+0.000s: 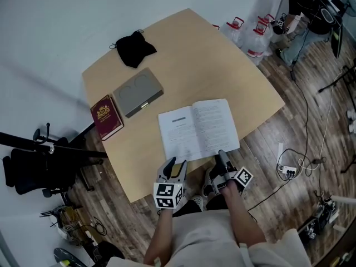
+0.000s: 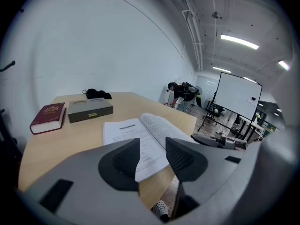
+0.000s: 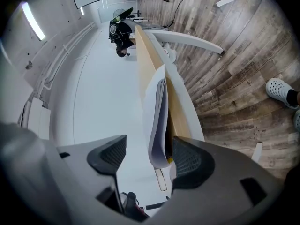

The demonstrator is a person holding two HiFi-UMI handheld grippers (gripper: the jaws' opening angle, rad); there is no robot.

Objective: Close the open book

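Head view showed one wooden counter (image 1: 222, 65) carrying five loose items. Books numbered two. One open book (image 1: 198, 129) lay flat, pages up, at the near middle of the counter, its near edge just short of the counter's near edge. One closed maroon book (image 1: 106, 117) lay at the left edge. One grey case (image 1: 138, 92) sat just right of the maroon book, and one black cloth (image 1: 134, 48) lay at the far left corner, apart from the case.

Grippers numbered two, both at the near edge. The left gripper (image 1: 174, 166) was held just near of the open book's left page. In the left gripper view its fingers (image 2: 124, 161) stood wide apart, with the near corner of that page showing through the gap and neither pad touching it; it had hold of nothing. The right gripper (image 1: 222, 159) was at the near edge of the right page. In the right gripper view its fingers (image 3: 187, 161) were also apart, with the stack of right-hand pages between them, close to one pad and with a clear gap before the other; no grip was seen.

On the floor, at least two clear jugs (image 1: 258, 35) stood beyond the far right edge; their exact count could not be settled. One black chair (image 1: 33, 166) stood to the left.
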